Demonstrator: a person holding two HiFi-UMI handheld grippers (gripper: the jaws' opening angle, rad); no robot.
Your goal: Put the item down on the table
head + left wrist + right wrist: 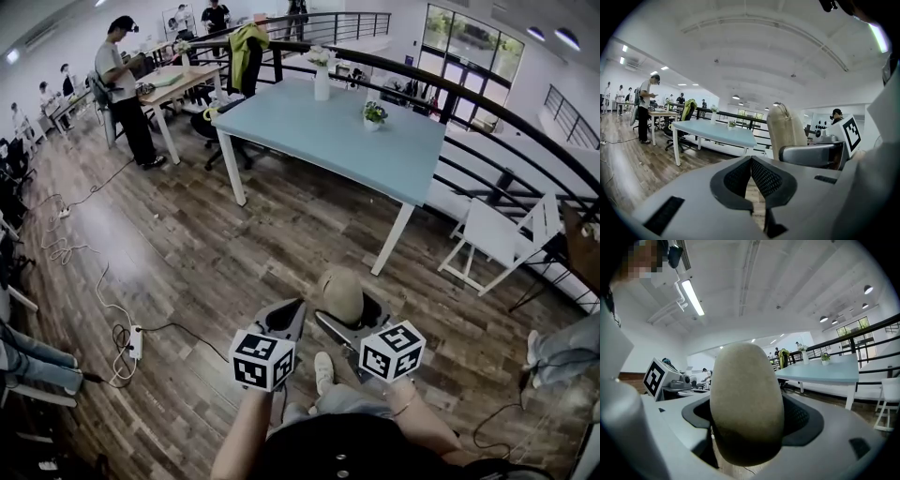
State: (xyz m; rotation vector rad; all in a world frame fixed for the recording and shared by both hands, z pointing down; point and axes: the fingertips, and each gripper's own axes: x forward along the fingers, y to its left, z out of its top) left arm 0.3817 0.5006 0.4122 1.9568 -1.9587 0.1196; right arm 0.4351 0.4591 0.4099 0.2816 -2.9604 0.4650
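Spotter: Marker cubes sit closest under the head camera, left cube [263, 359] and right cube [391, 350], each with a forearm behind it

Recorder: Jaws?

Spotter: Left gripper [296, 309] is closed on nothing. Its own view shows the dark ribbed pads [738, 180] meeting tip to tip. Right gripper [349, 317] is clamped on the item [339, 292], a beige, egg-shaped soft thing standing upright between the jaws

Recorder: Where is the item relative to the table?

Spotter: Head view places it in the air over the wood floor [187, 244], well apart from the light blue table [328, 131]. The near table edge lies beyond it. A white vase [322, 82] and a small potted plant [374, 114] stand on the tabletop

Recorder: What does each gripper view add?

Spotter: Right gripper view is mostly filled by the item's smooth rounded face, with both jaws pressed against its sides. The surface looks plain from there. Left gripper view shows it side-on, with a raised seam running up one edge to the top. It also shows one grey jaw of the right gripper across the lower part. Only the head view shows the floor below, a pale shoe [323, 370] between the cubes and a power strip [136, 342] with its cable off to the left

Recorder: Surroundings?

Spotter: A person [122, 89] stands at a wooden desk [178, 82] far left, and a white folding chair [497, 239] is by the railing on the right
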